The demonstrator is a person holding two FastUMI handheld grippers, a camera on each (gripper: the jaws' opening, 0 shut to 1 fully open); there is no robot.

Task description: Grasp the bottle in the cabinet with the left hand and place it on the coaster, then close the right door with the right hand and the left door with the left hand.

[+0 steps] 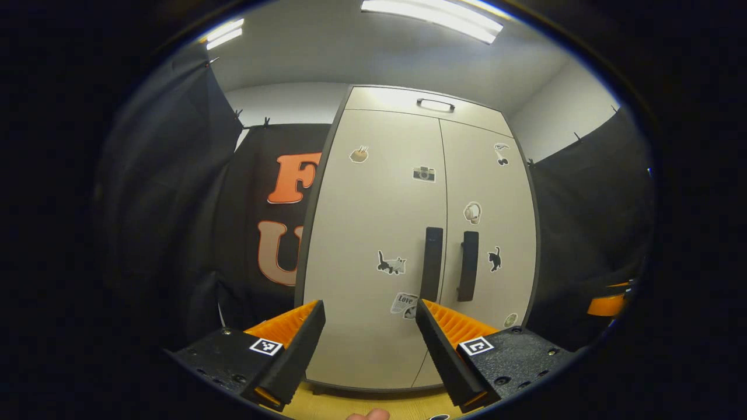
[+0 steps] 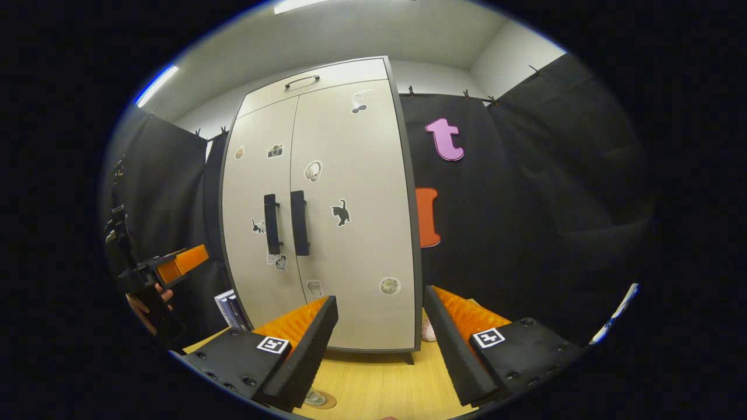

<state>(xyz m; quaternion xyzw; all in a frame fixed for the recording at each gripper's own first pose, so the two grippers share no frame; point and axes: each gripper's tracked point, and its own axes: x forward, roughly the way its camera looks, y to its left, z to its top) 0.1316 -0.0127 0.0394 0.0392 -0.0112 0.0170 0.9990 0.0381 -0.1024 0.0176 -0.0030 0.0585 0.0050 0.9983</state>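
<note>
A tall beige cabinet [image 1: 373,233] stands in front of me on the wooden table, both doors shut and dotted with stickers. Two dark vertical handles sit side by side at the middle: the left door's handle [image 1: 432,262] and the right door's handle [image 1: 468,265]. My left gripper [image 1: 369,306] is open, a short way in front of the left door and empty. In the right gripper view the cabinet [image 2: 350,245] sits left of centre, and my right gripper [image 2: 381,294] is open and empty near its lower right corner. A round coaster [image 2: 318,398] lies on the table, partly behind one finger.
The yellow wooden table [image 2: 379,379] runs in front of the cabinet. A blue-and-white box [image 2: 230,309] leans at the cabinet's left foot and a small pale object [image 2: 428,332] at its right. A hand holds the left gripper [image 2: 175,265] far left. Black cloth walls surround the booth.
</note>
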